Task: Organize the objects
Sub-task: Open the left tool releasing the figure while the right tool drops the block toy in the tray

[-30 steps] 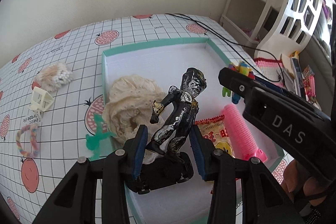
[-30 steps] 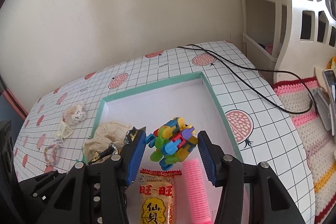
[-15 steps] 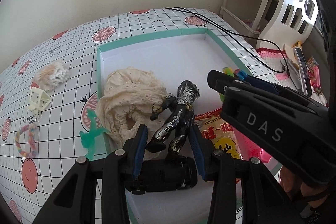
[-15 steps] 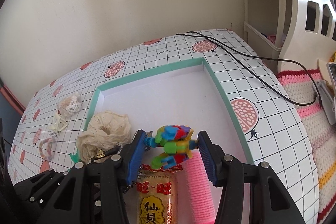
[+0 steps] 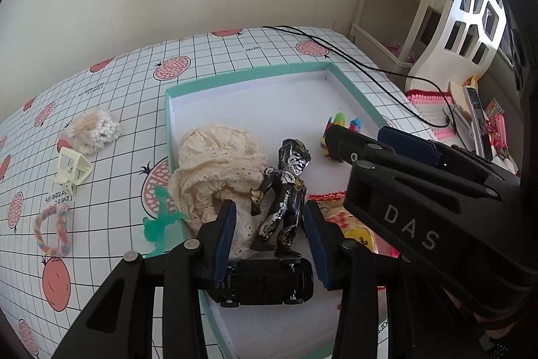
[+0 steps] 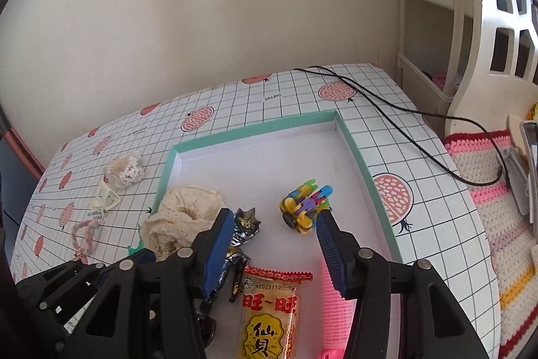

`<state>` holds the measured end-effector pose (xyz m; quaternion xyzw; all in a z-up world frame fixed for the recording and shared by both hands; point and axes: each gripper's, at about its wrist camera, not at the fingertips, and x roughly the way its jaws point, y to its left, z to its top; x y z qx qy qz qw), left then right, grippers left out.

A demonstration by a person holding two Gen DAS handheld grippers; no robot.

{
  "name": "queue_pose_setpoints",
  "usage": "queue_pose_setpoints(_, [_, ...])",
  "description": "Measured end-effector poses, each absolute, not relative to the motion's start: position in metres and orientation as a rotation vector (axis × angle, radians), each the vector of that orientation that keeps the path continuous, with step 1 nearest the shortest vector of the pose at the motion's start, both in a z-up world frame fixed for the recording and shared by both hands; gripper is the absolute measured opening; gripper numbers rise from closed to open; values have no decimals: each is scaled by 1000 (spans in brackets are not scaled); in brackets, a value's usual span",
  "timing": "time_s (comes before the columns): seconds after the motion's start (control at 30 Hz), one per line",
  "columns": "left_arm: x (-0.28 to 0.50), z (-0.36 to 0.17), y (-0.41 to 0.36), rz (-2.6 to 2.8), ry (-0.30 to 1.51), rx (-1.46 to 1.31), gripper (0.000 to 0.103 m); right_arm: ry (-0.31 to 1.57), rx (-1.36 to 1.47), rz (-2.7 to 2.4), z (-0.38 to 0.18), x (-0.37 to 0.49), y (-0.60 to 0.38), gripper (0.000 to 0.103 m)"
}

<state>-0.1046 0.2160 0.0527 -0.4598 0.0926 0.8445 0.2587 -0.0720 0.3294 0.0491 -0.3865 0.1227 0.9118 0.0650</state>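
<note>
A teal-rimmed white tray [image 5: 248, 74] lies on the pomegranate-print table. My left gripper [image 5: 269, 241] is shut on a black toy car [image 5: 262, 281] that carries a black and silver figure [image 5: 289, 187]. The car sits low on the tray floor and the figure leans against a cream lace cloth [image 5: 218, 164]. My right gripper [image 6: 275, 217] is open with nothing between its pads. A colourful block toy [image 6: 306, 207] lies on the tray floor just ahead of its right fingertip [image 6: 324, 217]. The same figure [image 6: 247, 224] shows beside the right gripper's left finger.
A snack packet [image 6: 269, 315] and a pink roller [image 6: 331, 298] lie in the tray's near part. Left of the tray are cotton swabs [image 5: 94, 130], a small white plastic frame [image 5: 70, 167], a braided ring [image 5: 52, 234] and a green piece [image 5: 158, 224]. A black cable [image 6: 386, 103] crosses the far right corner.
Both grippers sank toward the tray. The figure on its car came down to the tray floor. The block toy left the right jaws and now rests in the tray.
</note>
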Motion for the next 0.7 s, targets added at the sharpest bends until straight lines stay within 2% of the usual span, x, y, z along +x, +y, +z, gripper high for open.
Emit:
queue_pose_setpoints(0.4, [-111, 70, 189, 2367, 187, -1219, 43, 330, -1182, 2752, 51, -73, 324, 55])
queue_pose_setpoints(0.5, [-116, 70, 180, 2402, 156, -1227, 44, 306, -1205, 2744, 48, -75, 321, 62])
queue_pose_setpoints(0.63, [-124, 69, 165, 2491, 109, -1242, 62, 277, -1217, 2744, 45, -77, 318, 71])
queue_pose_setpoints(0.7, [-129, 68, 158, 2530, 85, -1249, 63, 268, -1219, 2744, 45, -77, 316, 75])
